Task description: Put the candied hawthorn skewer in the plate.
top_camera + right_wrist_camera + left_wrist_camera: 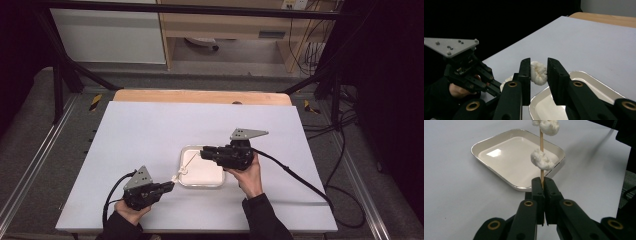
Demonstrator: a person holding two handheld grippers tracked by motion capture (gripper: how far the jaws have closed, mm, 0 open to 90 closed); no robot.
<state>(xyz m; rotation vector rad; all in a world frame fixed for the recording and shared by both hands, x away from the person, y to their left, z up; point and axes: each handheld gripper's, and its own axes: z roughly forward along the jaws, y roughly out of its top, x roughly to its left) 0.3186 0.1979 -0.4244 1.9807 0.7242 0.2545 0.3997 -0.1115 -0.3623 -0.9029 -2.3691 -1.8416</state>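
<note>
The left gripper (541,185) is pressed together on the lower end of a wooden skewer (541,142), pinched between its jaws. Two white marshmallow-like pieces are threaded on the skewer: a lower piece (541,160) just above the jaws and an upper piece (547,125) near the far end. The right gripper (538,71) is closed around the upper piece (538,72), which sits between its jaws. In the high view, the skewer (190,161) is seen slanting over the near left corner of a shallow white tray (218,181). The left gripper (170,186) is located just left of the tray, the right gripper (204,153) above the tray's far edge. The tray rests on a white table (150,130).
</note>
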